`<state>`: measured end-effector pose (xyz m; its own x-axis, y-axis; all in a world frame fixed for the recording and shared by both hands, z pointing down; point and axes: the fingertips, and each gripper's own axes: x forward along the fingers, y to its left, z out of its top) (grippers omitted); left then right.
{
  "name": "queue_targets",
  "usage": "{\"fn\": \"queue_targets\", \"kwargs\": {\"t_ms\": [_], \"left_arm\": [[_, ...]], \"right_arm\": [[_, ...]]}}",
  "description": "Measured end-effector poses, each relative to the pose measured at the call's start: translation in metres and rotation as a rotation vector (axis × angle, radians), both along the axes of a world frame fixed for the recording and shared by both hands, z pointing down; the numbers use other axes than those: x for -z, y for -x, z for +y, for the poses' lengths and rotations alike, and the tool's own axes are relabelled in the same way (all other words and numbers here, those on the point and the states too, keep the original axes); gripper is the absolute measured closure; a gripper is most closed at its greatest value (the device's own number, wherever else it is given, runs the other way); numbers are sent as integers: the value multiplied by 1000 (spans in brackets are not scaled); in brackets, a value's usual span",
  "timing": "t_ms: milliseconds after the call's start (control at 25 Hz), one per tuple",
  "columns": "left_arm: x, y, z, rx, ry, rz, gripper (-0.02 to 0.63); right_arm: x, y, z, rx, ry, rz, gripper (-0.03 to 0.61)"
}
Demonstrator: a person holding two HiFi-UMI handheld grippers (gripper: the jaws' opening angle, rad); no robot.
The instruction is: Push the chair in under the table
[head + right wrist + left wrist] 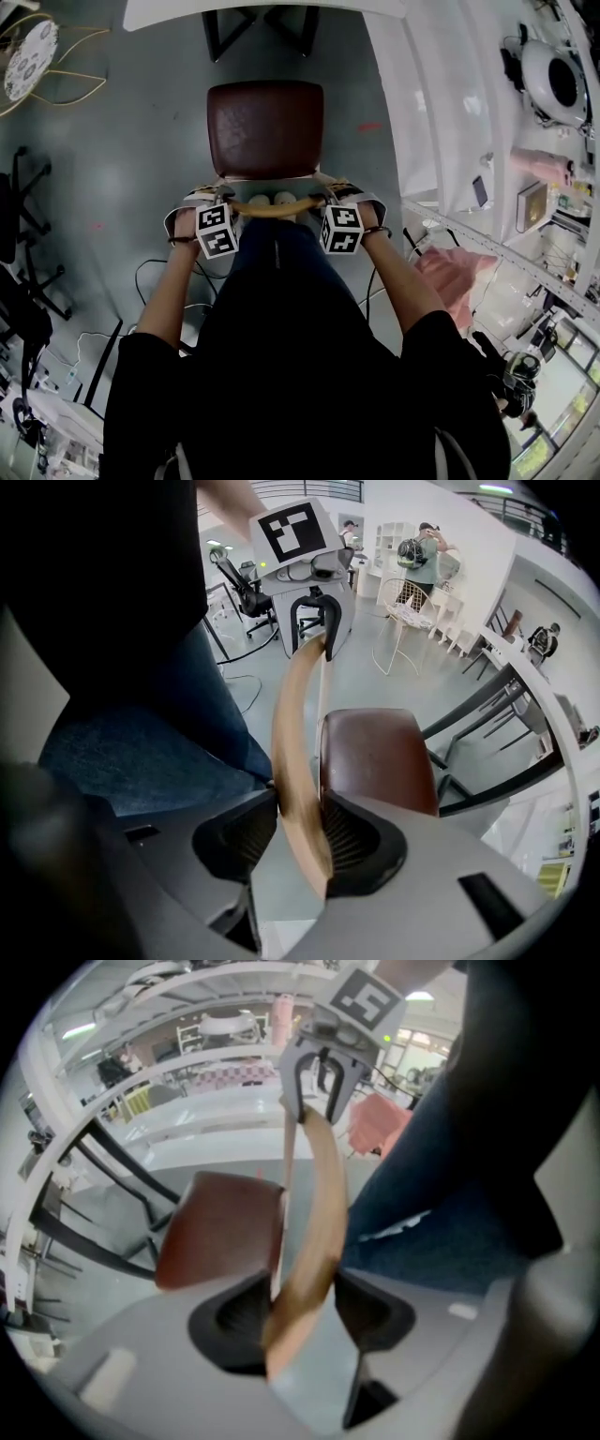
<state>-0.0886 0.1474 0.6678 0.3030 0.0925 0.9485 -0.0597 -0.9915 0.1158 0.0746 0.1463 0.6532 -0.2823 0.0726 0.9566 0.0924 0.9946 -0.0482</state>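
Brown chair seat (265, 127) lay just beyond my left gripper (216, 199) and right gripper (343, 195) in the head view, its far edge only nearing the table (169, 14); I judged most of the push remained. Left gripper view: jaws clamped on the wooden backrest (319, 1204). Right gripper view: jaws clamped on it likewise.

Open floor (178, 75) between chair (265, 127) and table (187, 11), white counter (441, 112) close alongside
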Motion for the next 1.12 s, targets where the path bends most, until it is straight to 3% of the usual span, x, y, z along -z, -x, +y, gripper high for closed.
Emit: {"fn": "queue_targets", "kwargs": {"t_ms": [840, 1120], "left_arm": [[-2, -3, 1, 9, 10, 37, 383], [0, -3, -5, 43, -33, 32, 380]], "right_arm": [[-2, 0, 2, 41, 24, 8, 422], [2, -2, -2, 66, 17, 25, 425]]}}
